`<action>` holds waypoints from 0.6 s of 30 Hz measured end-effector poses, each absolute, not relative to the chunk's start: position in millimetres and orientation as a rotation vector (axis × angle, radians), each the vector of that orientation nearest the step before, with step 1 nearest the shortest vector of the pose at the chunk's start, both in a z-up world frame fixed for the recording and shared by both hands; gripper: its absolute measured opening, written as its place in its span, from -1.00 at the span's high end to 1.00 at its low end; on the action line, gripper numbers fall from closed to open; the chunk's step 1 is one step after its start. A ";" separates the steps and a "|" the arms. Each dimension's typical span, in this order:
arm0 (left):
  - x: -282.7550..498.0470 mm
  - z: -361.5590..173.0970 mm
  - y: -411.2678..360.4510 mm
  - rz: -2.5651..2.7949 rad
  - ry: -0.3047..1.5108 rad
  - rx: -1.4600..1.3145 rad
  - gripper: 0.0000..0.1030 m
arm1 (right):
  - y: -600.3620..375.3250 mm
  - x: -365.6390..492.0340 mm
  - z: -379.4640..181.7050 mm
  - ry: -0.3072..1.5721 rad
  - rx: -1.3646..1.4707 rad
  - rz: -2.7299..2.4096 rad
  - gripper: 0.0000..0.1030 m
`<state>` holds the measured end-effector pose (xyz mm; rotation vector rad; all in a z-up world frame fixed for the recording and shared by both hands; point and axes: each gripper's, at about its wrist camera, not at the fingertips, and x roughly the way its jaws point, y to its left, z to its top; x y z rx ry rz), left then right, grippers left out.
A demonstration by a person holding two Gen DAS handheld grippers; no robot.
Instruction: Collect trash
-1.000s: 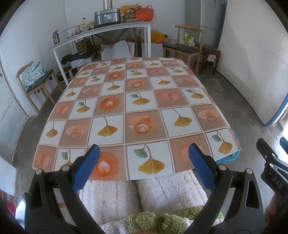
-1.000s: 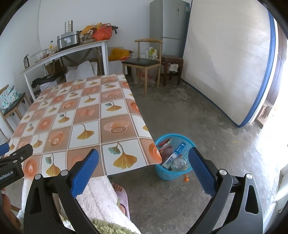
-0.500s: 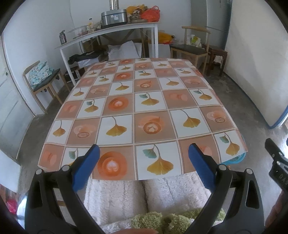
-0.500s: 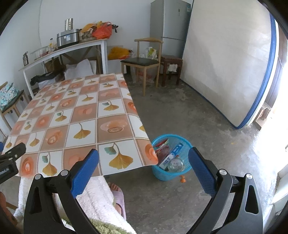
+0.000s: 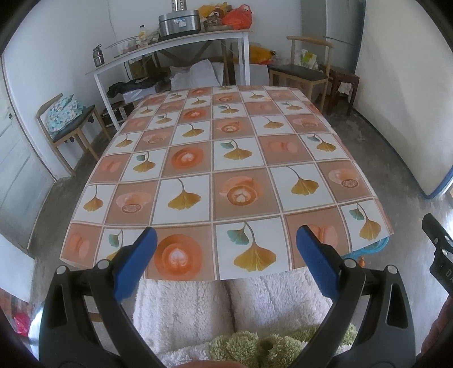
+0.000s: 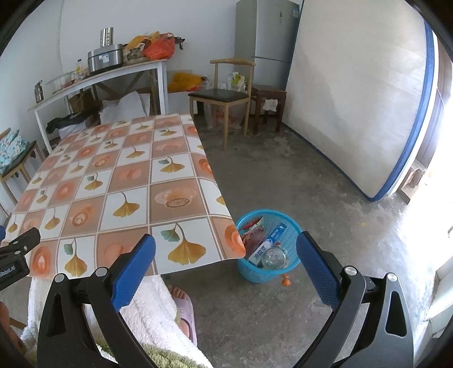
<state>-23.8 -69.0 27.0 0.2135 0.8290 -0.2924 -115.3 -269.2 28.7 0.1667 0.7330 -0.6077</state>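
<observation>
My left gripper (image 5: 225,261) wide and empty above the table (image 5: 237,158), my right gripper (image 6: 226,264) wide, empty, blue basket (image 6: 291,226) of trash beside table corner

This is a plain room in a lived-in home, used for eating and storage alike, with a bare concrete floor (image 6: 283,175) and white walls. A table (image 5: 226,169) under a leaf-patterned oilcloth fills the middle, wooden chairs (image 6: 220,96) stand along the walls, and a fridge (image 6: 266,42) sits in the corner beside a mattress (image 6: 354,107) leaning upright. A white side table (image 5: 175,42) holds a rice cooker (image 5: 178,22) and bulging plastic bags (image 5: 237,18).
</observation>
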 end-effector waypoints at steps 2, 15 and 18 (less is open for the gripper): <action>-24.1 27.1 -69.2 -0.294 0.829 0.213 -0.84 | -268.5 -115.4 28.8 0.732 0.165 -0.605 -0.88; -25.5 26.5 -71.3 -0.299 0.827 0.219 -0.84 | -268.8 -115.7 28.9 0.732 0.167 -0.603 -0.88; -25.6 26.5 -71.3 -0.299 0.827 0.220 -0.84 | -268.6 -115.6 29.1 0.730 0.167 -0.603 -0.88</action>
